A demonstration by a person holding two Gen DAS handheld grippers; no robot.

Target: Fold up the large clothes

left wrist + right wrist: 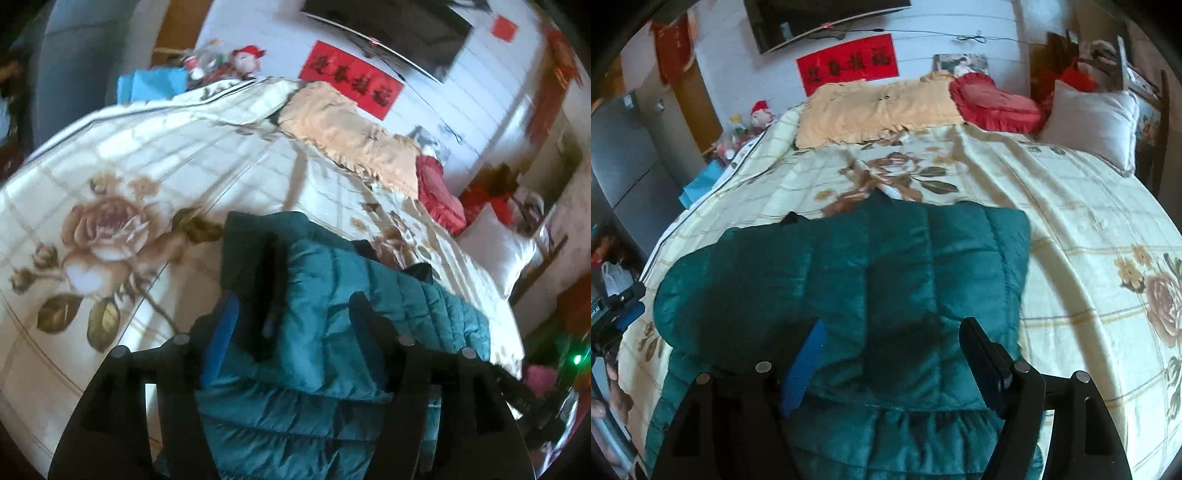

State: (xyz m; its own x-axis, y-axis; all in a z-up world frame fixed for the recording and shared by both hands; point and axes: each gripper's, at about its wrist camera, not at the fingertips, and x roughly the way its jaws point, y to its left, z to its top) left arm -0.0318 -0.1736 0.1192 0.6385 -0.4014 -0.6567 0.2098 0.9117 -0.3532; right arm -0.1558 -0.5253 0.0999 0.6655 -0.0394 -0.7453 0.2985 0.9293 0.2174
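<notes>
Teal quilted jacket [849,280] on the bed [1071,221], directly beneath both grippers: right gripper [892,354] and left gripper [291,325], fingers apart, neither clamping it.

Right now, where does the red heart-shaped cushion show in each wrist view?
Left wrist: red heart-shaped cushion sits right of centre, at the far end of the peach blanket.
Right wrist: cushion near the top, right of centre, beside the white pillow.
Shared landmark: red wall banner.
</notes>
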